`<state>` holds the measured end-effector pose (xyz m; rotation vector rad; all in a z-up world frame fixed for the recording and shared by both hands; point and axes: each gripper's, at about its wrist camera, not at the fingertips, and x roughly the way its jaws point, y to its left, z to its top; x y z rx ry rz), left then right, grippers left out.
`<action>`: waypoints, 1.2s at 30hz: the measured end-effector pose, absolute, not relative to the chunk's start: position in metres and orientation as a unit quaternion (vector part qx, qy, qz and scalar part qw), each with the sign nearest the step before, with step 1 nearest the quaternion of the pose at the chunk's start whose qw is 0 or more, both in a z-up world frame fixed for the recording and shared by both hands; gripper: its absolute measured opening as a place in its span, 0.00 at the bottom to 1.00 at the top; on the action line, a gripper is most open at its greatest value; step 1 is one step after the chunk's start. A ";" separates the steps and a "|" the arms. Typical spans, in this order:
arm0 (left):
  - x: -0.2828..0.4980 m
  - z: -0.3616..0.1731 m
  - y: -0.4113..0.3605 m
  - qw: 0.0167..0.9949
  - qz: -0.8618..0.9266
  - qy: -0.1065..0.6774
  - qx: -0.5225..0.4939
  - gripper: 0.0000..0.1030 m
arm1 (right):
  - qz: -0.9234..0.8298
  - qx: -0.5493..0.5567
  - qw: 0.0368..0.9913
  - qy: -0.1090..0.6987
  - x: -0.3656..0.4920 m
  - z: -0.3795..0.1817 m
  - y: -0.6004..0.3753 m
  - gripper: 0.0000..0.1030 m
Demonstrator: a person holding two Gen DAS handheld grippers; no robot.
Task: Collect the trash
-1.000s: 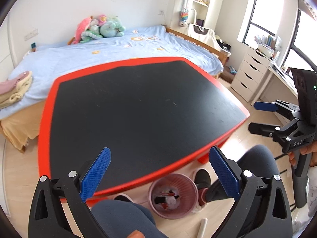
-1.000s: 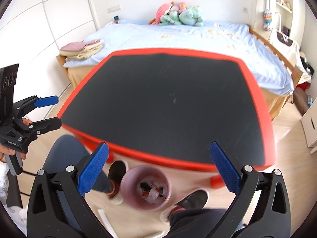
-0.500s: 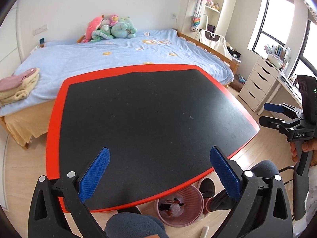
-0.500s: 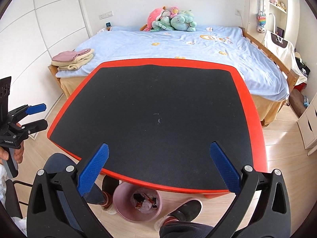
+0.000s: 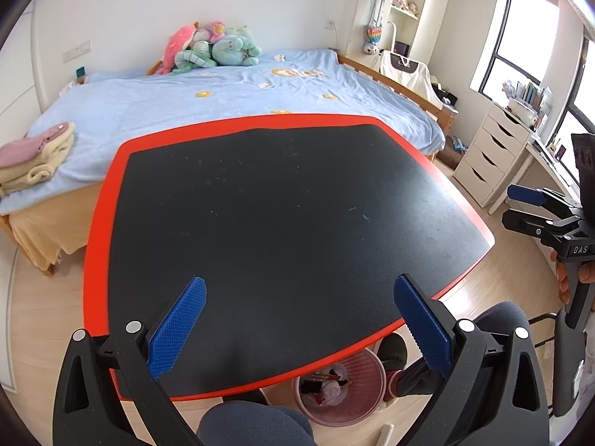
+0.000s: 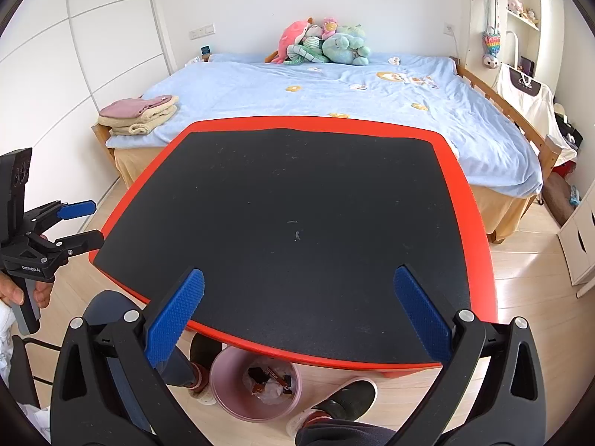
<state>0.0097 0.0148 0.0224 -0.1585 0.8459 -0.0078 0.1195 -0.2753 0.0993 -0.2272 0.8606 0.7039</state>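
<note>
A red-rimmed black desk [image 5: 282,223] stands before a bed [image 6: 334,85] with blue bedding and plush toys [image 6: 323,42]; white drawers [image 5: 487,156] sit under the window. The right claw [image 5: 520,210] reads "DAS". Both it and the left claw [image 5: 301,319] gape wide, empty. The pink bin [image 6: 256,386] of trash [image 6: 269,379] on the floor has slid further under the desk edge than a second ago.

Matt black table [image 5: 297,204] — glossy rim
</note>
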 end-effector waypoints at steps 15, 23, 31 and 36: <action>0.009 0.023 0.011 0.909 0.001 0.410 -0.073 0.94 | 0.330 -0.111 0.845 0.406 0.118 0.101 -0.277 0.97; 0.008 0.023 0.011 0.909 0.003 0.411 -0.072 0.94 | 0.330 -0.111 0.845 0.406 0.118 0.101 -0.278 0.97; 0.008 0.023 0.010 0.909 0.002 0.412 -0.071 0.94 | 0.330 -0.113 0.844 0.407 0.118 0.098 -0.279 0.97; 0.008 0.023 0.010 0.909 0.002 0.412 -0.071 0.94 | 0.329 -0.112 0.844 0.408 0.118 0.098 -0.279 0.97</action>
